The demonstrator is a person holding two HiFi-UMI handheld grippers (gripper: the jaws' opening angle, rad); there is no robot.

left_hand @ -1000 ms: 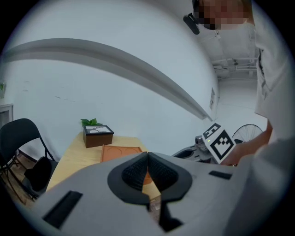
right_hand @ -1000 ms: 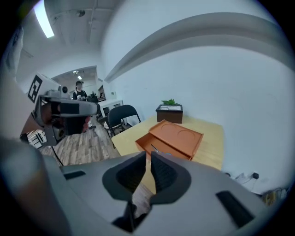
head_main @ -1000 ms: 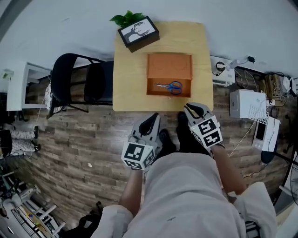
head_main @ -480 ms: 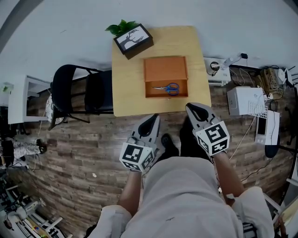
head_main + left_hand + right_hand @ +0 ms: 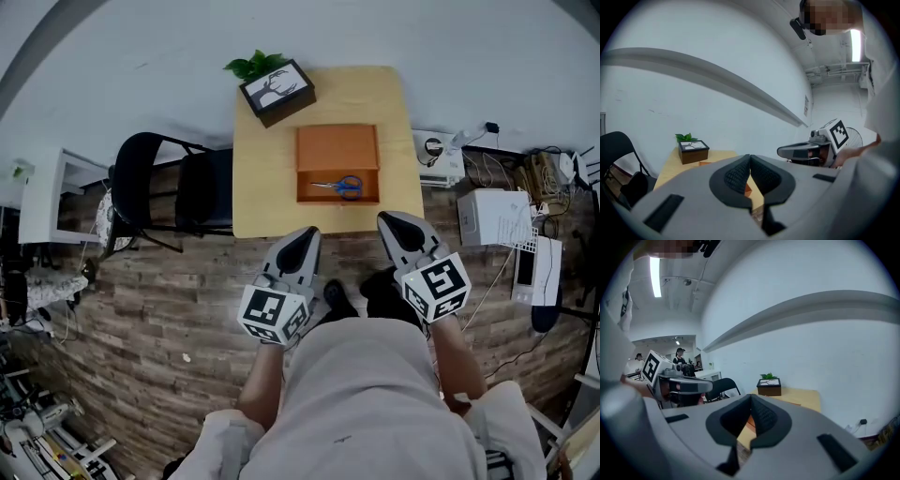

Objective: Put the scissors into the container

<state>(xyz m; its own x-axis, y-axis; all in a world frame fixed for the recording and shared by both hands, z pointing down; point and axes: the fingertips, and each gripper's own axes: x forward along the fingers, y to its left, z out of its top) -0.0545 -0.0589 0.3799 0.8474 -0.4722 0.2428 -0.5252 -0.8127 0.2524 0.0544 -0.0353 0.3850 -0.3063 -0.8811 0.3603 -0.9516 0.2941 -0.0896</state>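
Blue-handled scissors [image 5: 340, 187] lie inside the open orange box [image 5: 337, 148] on the small wooden table [image 5: 267, 192]. My left gripper [image 5: 306, 236] hangs over the floor just short of the table's near edge, jaws shut and empty. Level with it to the right, my right gripper [image 5: 393, 223] is also shut with nothing in it. In the left gripper view the shut jaws [image 5: 750, 158] point towards the table. In the right gripper view the jaws [image 5: 750, 397] meet at the tip.
A dark framed picture with a plant [image 5: 277, 89] stands at the table's far left corner. A black chair [image 5: 169, 183] is left of the table. A power strip, cables and white devices [image 5: 502, 220] lie on the floor to the right. White wall behind.
The view has drawn back a little from the table. Both grippers stay shut near my body, and the scissors remain in the box.
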